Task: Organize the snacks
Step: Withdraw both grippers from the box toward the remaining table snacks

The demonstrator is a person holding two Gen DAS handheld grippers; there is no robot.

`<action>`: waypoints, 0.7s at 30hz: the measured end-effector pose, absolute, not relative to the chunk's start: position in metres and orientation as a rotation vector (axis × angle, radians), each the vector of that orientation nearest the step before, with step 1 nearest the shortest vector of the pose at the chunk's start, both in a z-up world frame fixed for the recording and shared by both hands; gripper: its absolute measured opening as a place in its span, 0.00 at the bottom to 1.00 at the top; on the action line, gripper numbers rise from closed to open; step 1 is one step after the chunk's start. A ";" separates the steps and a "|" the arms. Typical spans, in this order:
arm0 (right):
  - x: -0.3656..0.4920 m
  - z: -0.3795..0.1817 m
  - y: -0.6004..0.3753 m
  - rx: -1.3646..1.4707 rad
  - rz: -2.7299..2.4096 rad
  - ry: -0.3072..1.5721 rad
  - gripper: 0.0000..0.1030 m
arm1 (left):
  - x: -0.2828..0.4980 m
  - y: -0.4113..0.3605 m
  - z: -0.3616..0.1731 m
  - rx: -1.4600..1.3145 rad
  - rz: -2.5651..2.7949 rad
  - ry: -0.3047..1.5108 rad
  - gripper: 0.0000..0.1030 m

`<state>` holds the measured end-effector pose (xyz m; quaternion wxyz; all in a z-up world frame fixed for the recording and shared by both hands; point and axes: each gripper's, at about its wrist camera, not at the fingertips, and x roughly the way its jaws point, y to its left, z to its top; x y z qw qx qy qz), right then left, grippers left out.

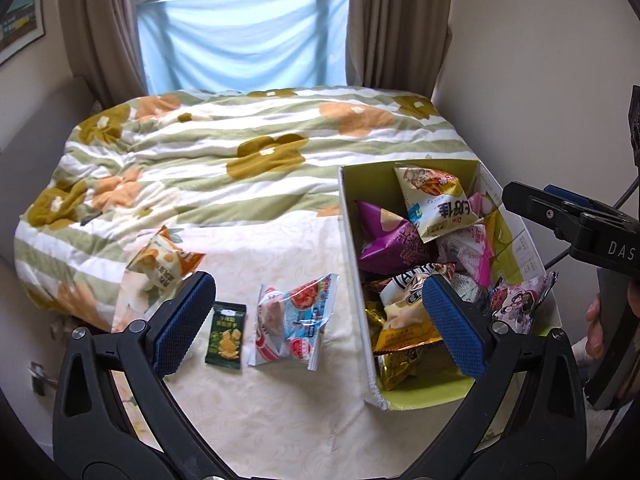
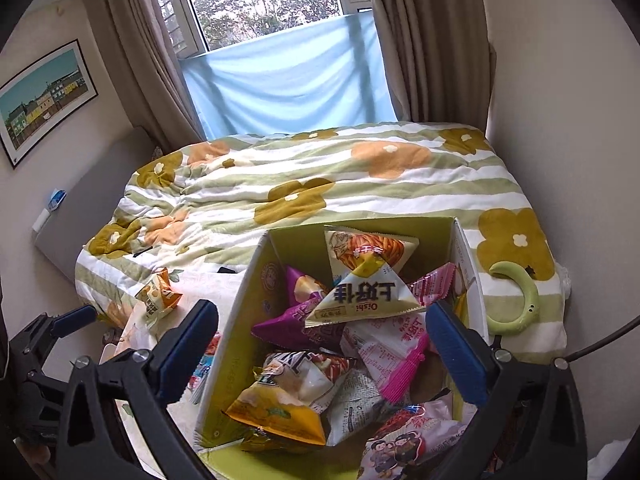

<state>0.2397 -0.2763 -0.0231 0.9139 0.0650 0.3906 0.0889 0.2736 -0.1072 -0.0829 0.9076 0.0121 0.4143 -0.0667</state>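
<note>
One green ring [image 2: 516,298] on the quilt, right-wrist view only.

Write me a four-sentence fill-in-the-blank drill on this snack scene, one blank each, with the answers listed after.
1. Most snack bags are piled inside the ____ box.
2. The small dark green packet lies to the ____ of the red-and-blue bag in the left wrist view.
3. The left gripper stands open and holds ____.
4. The orange bag lies ____ the box.

Answers: cardboard; left; nothing; outside
</note>
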 end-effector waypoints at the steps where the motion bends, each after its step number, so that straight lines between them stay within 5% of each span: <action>1: 0.236 -0.020 -0.272 0.137 0.201 0.794 1.00 | 0.268 -0.100 -0.080 0.016 -0.123 0.849 0.99; 21: 0.204 -0.025 -0.112 0.097 0.205 0.756 1.00 | 0.253 0.112 -0.093 -0.112 0.070 0.902 0.99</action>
